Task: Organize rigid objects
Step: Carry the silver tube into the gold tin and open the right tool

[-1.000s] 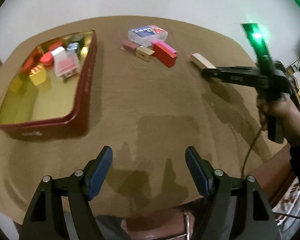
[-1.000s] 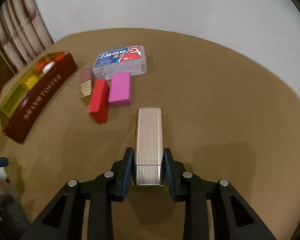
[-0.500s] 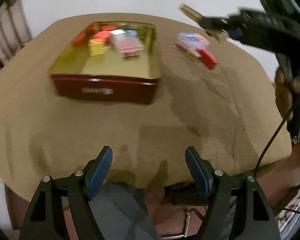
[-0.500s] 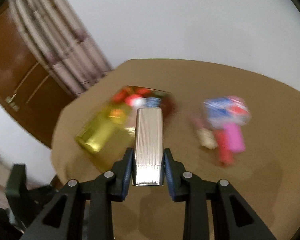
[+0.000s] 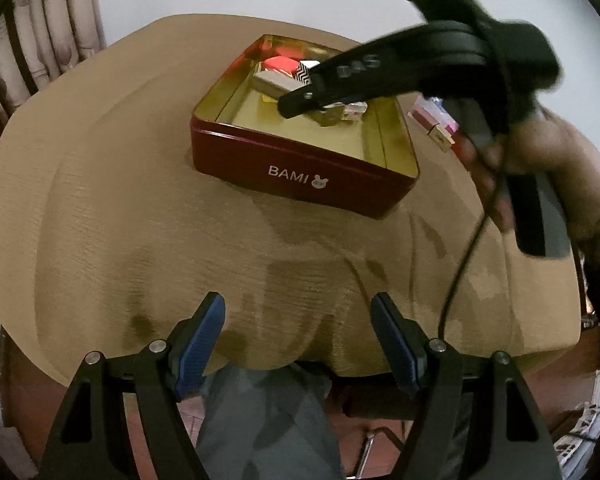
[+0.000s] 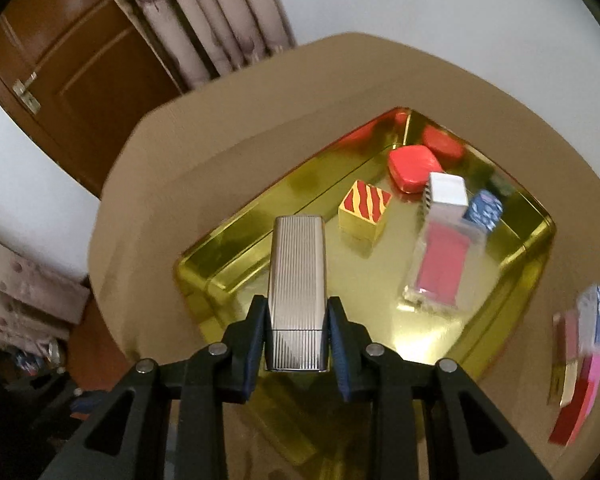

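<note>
Ribbed silver case [image 6: 298, 280] is sitting clamped between the blue pads of the right gripper [image 6: 298, 336], its long body pointing forward over the near corner of the gold-lined tin [image 6: 220, 276], above the tin's shiny floor; whether it is touching the floor cannot be told. Inside the tin, a red-and-yellow striped block [image 6: 365, 207] is lying just ahead of the case, a red rounded box [image 6: 414, 167] is resting beyond it, and a clear case with a pink insert [image 6: 444, 258] is lying to the right, with a small blue patterned box [image 6: 483, 209] beside its far end. Outside the tin, on the tan tablecloth [image 6: 228, 140], a cluster of red, pink and blue-white boxes [image 6: 584, 352] is waiting at the right edge, blurred. From the left wrist view, the tin's dark red wall is showing the word BAMI [image 5: 298, 174], and the right gripper [image 5: 296, 106] is reaching in over its rim, the person's hand [image 5: 540, 156] wrapping the handle. The left gripper [image 5: 298, 342] is hovering over the near edge of the table with its jaws spread wide and nothing between them, well apart from the tin.
</note>
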